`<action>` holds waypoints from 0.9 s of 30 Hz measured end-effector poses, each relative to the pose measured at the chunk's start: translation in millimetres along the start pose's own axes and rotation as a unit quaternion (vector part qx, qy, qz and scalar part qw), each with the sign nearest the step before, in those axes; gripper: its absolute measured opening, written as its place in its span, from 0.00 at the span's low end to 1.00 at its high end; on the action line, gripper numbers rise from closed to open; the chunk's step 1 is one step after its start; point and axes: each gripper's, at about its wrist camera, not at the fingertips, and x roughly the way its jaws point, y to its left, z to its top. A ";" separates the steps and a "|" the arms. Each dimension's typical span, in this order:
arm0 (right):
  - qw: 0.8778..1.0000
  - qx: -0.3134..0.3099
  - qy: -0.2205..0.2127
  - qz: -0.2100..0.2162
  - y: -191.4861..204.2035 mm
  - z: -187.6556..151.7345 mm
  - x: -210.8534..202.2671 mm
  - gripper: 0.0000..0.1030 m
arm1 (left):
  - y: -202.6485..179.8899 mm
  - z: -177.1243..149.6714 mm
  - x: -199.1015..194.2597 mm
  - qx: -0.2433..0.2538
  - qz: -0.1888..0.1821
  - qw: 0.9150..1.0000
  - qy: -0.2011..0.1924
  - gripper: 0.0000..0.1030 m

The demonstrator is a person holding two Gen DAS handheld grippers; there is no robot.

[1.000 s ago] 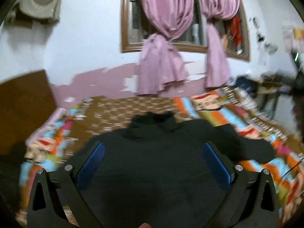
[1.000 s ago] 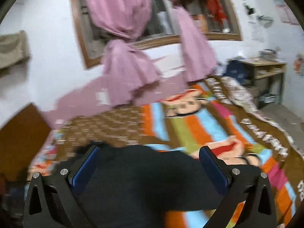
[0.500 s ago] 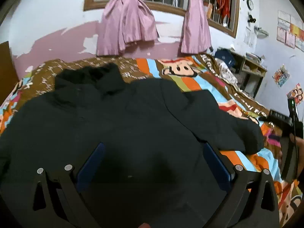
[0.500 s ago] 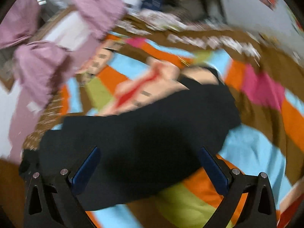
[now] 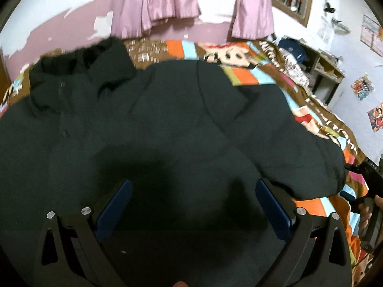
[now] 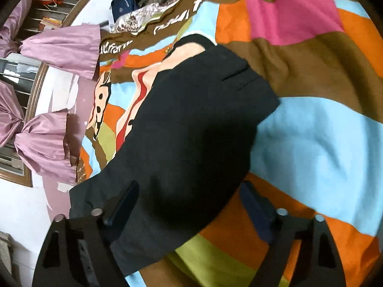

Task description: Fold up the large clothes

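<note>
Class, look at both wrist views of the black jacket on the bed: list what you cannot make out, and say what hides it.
- Black jacket, left wrist view: its hem is hidden behind the left gripper; one sleeve is cut off by the picture's edge.
- Sleeve cuff, right wrist view: the sleeve's upper part is hidden behind the right gripper, whose jaws have just been closing, not yet gripping.
- Shelf: its contents are too small to tell.

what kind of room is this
Most likely a lived-in bedroom: a bed under a colourful striped cartoon-print blanket, tied pink curtains over a barred window, and a black padded jacket spread on the bed for folding.
</note>
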 end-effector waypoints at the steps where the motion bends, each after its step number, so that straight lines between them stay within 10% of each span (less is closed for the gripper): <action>1: 1.000 0.006 0.005 -0.003 -1.3 -0.8 5.5 0.73 | 1.4 -3.0 6.9 -0.002 0.003 1.000 0.017 0.98; 9: 1.000 0.012 -0.018 0.004 2.6 -3.1 4.1 0.15 | 13.2 -19.1 24.7 -0.008 -0.005 1.000 0.027 0.98; 16: 0.989 -0.106 -0.105 0.021 84.8 -17.0 -42.3 0.08 | 23.1 -28.0 17.6 -0.024 -0.031 0.999 0.014 0.98; 27: 0.876 -0.435 -0.178 0.106 279.7 -164.5 -89.2 0.08 | 143.8 -40.2 -89.6 -0.178 -0.111 0.973 -0.102 0.98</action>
